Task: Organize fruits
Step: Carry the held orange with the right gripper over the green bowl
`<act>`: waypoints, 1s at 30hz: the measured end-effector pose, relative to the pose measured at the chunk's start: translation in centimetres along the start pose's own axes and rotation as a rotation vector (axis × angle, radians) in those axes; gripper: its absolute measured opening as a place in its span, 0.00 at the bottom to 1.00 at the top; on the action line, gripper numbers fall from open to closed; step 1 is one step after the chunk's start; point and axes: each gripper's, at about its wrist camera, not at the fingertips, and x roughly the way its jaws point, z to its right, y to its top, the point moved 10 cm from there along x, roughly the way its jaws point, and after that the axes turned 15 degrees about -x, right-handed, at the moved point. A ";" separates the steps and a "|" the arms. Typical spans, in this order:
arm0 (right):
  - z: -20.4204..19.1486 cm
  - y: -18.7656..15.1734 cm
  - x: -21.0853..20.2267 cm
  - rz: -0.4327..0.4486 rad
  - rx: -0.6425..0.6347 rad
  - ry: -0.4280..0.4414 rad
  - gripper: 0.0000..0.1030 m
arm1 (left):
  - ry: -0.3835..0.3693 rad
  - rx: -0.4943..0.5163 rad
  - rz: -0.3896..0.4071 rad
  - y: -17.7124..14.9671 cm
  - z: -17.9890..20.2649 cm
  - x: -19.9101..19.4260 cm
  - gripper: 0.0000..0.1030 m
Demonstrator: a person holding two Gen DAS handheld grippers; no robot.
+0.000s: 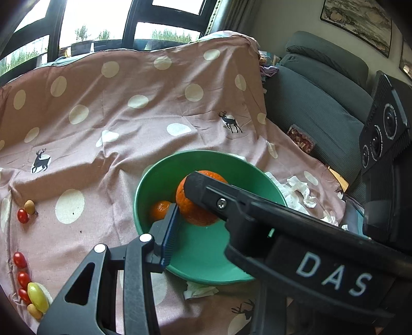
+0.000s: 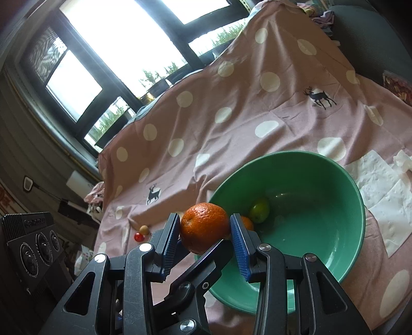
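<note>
Bright windows, probably grey sofa.

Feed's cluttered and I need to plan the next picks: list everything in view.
green bowl: one, green, on cloth
large orange: one, orange, over bowl's near rim
small orange: one, orange, inside bowl
green fruit: one, yellow-green, inside bowl
cherry tomatoes: about seven, red and yellow, loose on cloth left of bowl
tissues: several, white, around bowl
cloth: one, pink, white dots and deer
sofa: one, grey, right of cloth
right gripper: black, shut on large orange
left gripper: black, one pad against large orange, other finger hidden
</note>
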 end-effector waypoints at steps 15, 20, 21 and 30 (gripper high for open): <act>3.8 -1.2 0.2 -0.041 0.077 -0.067 0.42 | -0.033 0.018 -0.088 -1.2 1.7 3.2 0.38; 4.7 -1.5 0.4 -0.058 0.096 -0.084 0.42 | -0.044 0.012 -0.114 -1.6 1.8 4.0 0.38; 4.8 -1.6 0.4 -0.062 0.100 -0.087 0.42 | -0.046 0.009 -0.118 -1.7 1.8 4.1 0.38; 5.8 -2.1 0.8 -0.090 0.112 -0.118 0.42 | -0.068 -0.003 -0.154 -2.2 1.9 5.2 0.38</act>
